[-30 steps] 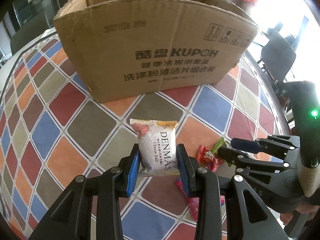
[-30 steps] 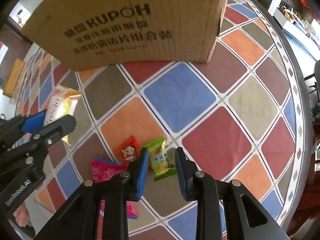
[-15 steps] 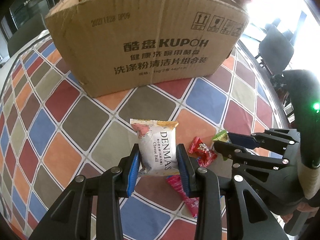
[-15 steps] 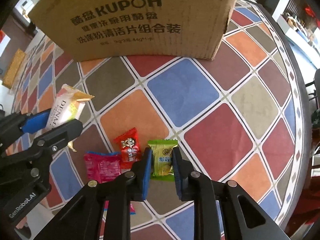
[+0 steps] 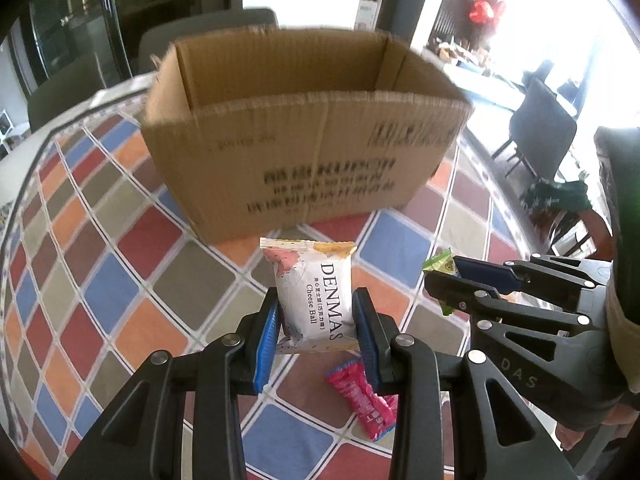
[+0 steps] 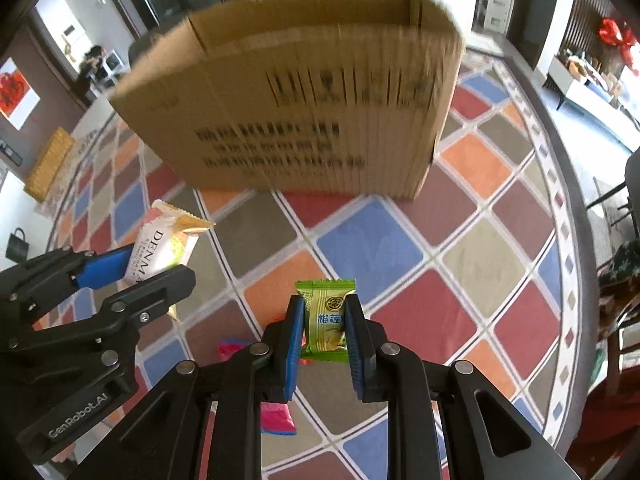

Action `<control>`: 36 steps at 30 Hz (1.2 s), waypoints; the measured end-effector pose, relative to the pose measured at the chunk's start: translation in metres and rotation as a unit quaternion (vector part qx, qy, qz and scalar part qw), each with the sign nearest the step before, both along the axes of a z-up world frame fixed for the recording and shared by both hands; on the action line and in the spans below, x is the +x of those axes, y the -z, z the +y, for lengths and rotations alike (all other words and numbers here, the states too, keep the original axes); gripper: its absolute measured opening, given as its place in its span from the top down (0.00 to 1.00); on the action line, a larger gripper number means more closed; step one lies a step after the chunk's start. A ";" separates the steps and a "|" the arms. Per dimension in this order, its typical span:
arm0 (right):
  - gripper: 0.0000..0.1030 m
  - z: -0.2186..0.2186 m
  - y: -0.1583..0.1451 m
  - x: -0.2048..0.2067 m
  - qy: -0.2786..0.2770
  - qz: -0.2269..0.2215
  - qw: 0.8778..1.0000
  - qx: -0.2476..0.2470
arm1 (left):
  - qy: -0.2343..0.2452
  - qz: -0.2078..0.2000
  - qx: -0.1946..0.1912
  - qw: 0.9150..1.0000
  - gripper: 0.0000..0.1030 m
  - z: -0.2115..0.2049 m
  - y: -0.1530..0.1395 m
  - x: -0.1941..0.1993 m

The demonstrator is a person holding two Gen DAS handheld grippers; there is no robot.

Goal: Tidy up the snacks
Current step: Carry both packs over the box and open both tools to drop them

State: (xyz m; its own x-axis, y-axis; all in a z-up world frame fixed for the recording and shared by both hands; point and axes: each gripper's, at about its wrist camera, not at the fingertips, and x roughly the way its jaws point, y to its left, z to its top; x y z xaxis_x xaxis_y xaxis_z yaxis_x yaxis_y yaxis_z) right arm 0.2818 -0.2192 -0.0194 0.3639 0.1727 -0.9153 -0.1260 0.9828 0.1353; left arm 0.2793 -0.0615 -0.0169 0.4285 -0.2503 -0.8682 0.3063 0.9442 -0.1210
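Note:
My left gripper point(image 5: 316, 312) is shut on a white DENMAS Cheese Ball packet point(image 5: 314, 292) and holds it above the table, in front of the open cardboard box point(image 5: 304, 148). My right gripper point(image 6: 323, 320) is shut on a green candy packet point(image 6: 325, 316), also lifted off the table. The right gripper point(image 5: 444, 276) shows in the left wrist view with the green packet point(image 5: 439, 262) poking out. The left gripper point(image 6: 132, 268) and white packet point(image 6: 164, 250) show in the right wrist view. A pink packet point(image 5: 362, 398) lies on the table below.
The table wears a cloth of coloured diamonds point(image 5: 120, 240). The box point(image 6: 304, 96) stands at the far side, its top open. Dark chairs point(image 5: 540, 128) stand beyond the right table edge. The pink packet point(image 6: 276, 416) lies under my right gripper.
My right gripper has closed on the green packet and lifted it. Both grippers have risen and tilted up, so the box's open top now shows. The red packet is out of sight.

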 end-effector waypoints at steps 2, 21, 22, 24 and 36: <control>0.79 0.001 -0.010 0.002 0.001 -0.015 1.000 0.000 | -0.003 -0.010 -0.005 1.000 0.65 0.003 -0.008 0.001; 0.79 0.030 -0.095 0.032 -0.004 -0.134 0.991 0.014 | -0.026 -0.097 -0.011 0.995 0.65 0.019 -0.086 0.027; 0.79 0.030 -0.097 0.034 -0.004 -0.138 0.990 0.015 | -0.028 -0.098 -0.010 0.995 0.65 0.019 -0.088 0.029; 0.79 0.032 -0.103 0.041 -0.005 -0.145 0.989 0.013 | -0.029 -0.101 -0.010 0.994 0.65 0.020 -0.092 0.034; 0.79 0.035 -0.110 0.084 -0.007 -0.145 0.989 0.010 | -0.042 -0.094 -0.013 0.995 0.65 0.023 -0.097 0.073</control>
